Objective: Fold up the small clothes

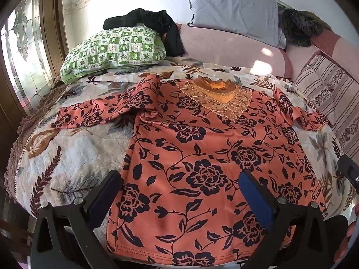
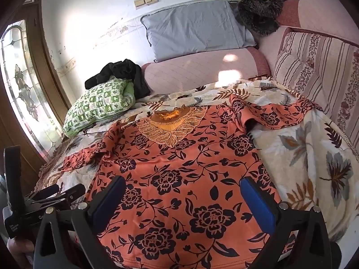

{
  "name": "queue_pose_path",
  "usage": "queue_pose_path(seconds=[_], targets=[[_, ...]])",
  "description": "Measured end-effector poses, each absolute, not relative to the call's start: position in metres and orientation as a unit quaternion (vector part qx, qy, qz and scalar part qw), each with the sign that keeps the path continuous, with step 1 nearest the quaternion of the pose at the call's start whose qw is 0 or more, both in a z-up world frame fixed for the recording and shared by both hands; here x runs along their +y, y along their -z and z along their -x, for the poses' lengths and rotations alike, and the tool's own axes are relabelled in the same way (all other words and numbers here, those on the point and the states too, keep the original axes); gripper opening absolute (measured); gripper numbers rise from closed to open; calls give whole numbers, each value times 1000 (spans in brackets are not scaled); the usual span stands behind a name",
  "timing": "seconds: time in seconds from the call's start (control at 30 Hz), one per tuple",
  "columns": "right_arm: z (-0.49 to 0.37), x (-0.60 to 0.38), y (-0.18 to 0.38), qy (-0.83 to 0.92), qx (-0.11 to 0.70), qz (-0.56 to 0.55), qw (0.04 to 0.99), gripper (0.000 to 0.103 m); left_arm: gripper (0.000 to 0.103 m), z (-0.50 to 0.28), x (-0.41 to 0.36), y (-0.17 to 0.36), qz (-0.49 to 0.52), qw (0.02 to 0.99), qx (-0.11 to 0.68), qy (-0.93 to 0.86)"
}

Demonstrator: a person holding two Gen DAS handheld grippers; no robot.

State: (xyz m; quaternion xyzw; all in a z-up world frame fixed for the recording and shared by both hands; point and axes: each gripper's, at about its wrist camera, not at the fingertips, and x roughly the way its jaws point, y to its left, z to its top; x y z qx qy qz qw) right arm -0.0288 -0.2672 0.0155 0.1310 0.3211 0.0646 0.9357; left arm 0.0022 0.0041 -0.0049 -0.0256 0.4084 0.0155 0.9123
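An orange long-sleeved top (image 1: 202, 157) printed with dark roses and vines lies flat, front up, on a bed, its hem at the near edge and its neckline toward the far pillows. A lace bib collar (image 1: 221, 97) frames the neck. The left sleeve (image 1: 105, 109) stretches out across the leaf-patterned blanket (image 1: 74, 148); the right sleeve (image 2: 276, 114) is bunched and bent back near the shoulder.

The left claw (image 1: 181, 192) hangs released over the lower left of the top, blue pads spread wide with nothing between them. The right claw (image 2: 182, 199) is likewise spread apart above the lower front, gripping nothing.

Small white lettering on the left tool's black body shows in the right wrist view but is too small to read.

Beyond the top sit a green-checked pillow (image 1: 114, 51) with a black garment (image 1: 152, 22) draped on it, a grey pillow (image 1: 233, 11) and a pink bolster (image 1: 228, 49). Only the right wrist view shows the wall switches (image 2: 145, 0) and the whole left tool; only the left wrist view shows the left sleeve's full length.
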Motion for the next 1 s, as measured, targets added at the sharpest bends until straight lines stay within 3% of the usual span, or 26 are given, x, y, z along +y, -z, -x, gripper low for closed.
queue_pose_path(seconds=[1.0], targets=[[29, -271, -15, -70, 321, -145, 933, 103, 103, -2, 7, 6, 25, 911, 412, -18]])
